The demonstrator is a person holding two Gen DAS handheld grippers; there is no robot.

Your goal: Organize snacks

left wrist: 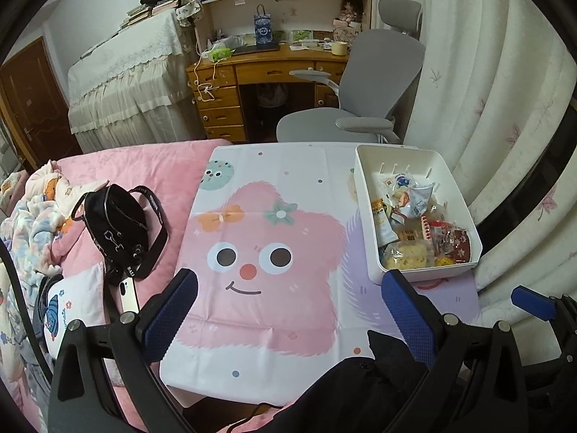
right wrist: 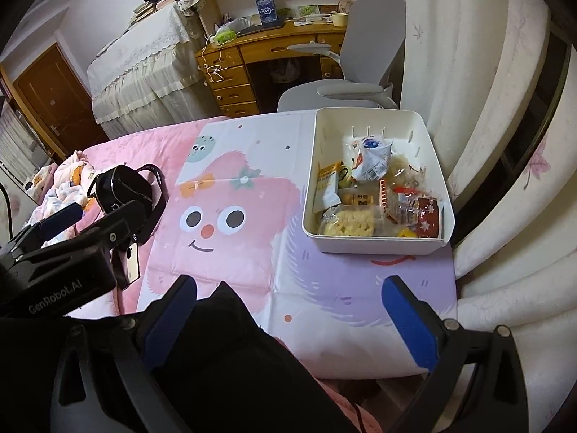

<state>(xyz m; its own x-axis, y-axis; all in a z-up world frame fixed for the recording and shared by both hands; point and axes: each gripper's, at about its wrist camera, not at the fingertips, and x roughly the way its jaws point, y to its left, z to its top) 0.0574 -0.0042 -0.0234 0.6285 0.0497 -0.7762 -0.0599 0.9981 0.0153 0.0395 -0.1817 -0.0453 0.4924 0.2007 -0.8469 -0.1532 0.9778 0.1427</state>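
Snacks (right wrist: pixel 375 195) fill the near half of my white bin (right wrist: pixel 438 166), which sits at the right edge of the cartoon mat (right wrist: pixel 223 195) beside the curtain (right wrist: pixel 505 72); no snack lies loose on the mat that I can see. My left gripper (left wrist: pixel 288 299) hangs above the mat with its jaws spread wide and nothing between them. My right gripper (right wrist: pixel 288 310) hangs just short of the bin, jaws likewise apart and empty. By my reckoning the sorting is done or close to it. The risks from here: the bin stands close to the mat's far right corner, so a nudge from my right gripper could push it toward the curtain, and the wrappers are heaped loosely, so a careless reach in could spill them. A black bag (left wrist: pixel 119 227) and a phone (left wrist: pixel 130 297) lie on the pink bedding, left of the mat.
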